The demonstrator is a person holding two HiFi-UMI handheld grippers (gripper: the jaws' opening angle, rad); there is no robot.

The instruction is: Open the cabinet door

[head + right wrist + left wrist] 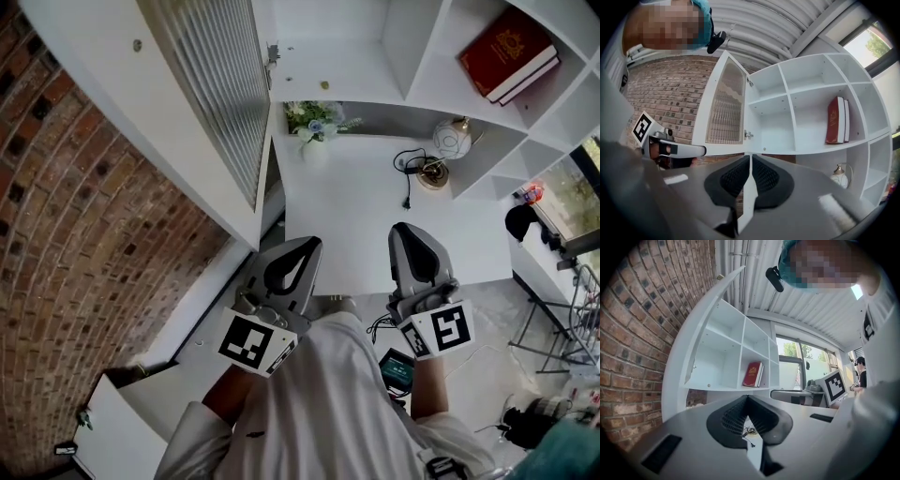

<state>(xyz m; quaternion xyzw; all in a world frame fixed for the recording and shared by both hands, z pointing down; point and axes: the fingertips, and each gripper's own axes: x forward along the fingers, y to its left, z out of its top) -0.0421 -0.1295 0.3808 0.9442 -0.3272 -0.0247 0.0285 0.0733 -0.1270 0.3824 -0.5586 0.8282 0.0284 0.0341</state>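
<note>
Cabinet door point(220, 84) wide open on the left, both grippers closed and held level in front of the person's chest.

The left gripper point(309, 242) and right gripper point(405, 230) sit side by side but apart, at the near edge of the white surface point(356, 244). Each points towards the white shelf unit point(412, 47), with its marker cube back by the forearm. In each gripper view the dark pads meet at the tips, so both pairs of jaws are together. The ribbed-glass door is swung out against the brick wall point(84, 206), well clear of both grippers. The compartment behind the door is exposed. A red book point(506, 52) lies in a compartment further right.
</note>
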